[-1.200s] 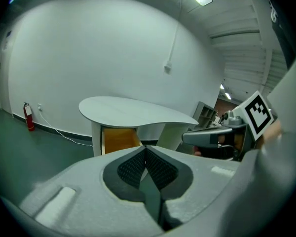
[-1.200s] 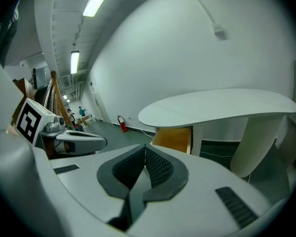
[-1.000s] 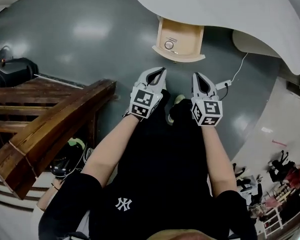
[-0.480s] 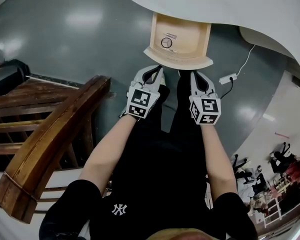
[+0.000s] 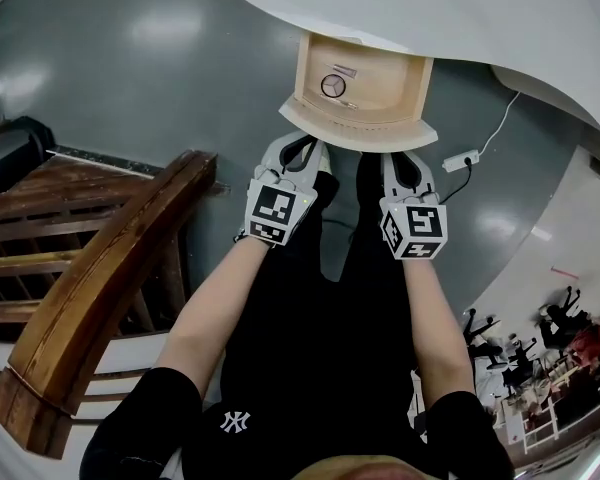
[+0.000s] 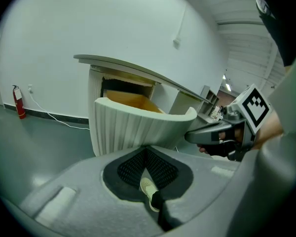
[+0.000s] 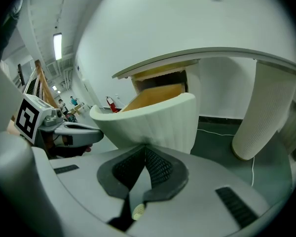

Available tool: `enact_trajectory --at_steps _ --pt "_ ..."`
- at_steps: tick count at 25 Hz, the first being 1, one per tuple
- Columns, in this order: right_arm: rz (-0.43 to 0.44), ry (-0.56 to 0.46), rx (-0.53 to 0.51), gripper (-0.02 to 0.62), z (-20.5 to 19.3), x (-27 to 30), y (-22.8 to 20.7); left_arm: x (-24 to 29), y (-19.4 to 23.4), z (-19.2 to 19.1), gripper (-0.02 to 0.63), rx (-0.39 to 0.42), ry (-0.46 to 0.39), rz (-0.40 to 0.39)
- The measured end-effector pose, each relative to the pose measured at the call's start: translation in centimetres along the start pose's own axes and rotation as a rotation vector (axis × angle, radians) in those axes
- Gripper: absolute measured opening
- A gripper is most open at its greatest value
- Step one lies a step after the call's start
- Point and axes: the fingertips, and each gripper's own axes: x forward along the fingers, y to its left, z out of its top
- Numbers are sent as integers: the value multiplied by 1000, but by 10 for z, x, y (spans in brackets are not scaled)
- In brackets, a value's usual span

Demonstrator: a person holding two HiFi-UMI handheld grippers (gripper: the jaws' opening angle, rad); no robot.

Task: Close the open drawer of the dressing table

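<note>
Head view, open drawer (image 5: 385, 78), NY logo (image 5: 236, 421) on shirt (image 5: 310, 358)

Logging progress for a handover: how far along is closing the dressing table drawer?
Done: left gripper and right gripper, both shut and empty, are up at the drawer, by its ribbed front. In hand: whether they touch it cannot be told. Left: the whole push; the drawer stands pulled out, its inside showing.

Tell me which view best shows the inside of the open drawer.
Head view: it looks down into the drawer, showing its wooden floor with a round object and a small item beside it. Both gripper views face the ribbed white drawer front, with only a sliver of the wood interior above it.
</note>
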Motion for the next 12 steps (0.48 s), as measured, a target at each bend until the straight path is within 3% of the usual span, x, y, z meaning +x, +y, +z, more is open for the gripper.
enact_trajectory --at_steps 12 --pt "2 -82 -23 15 46 30 -19 30 27 41 9 38 -64 33"
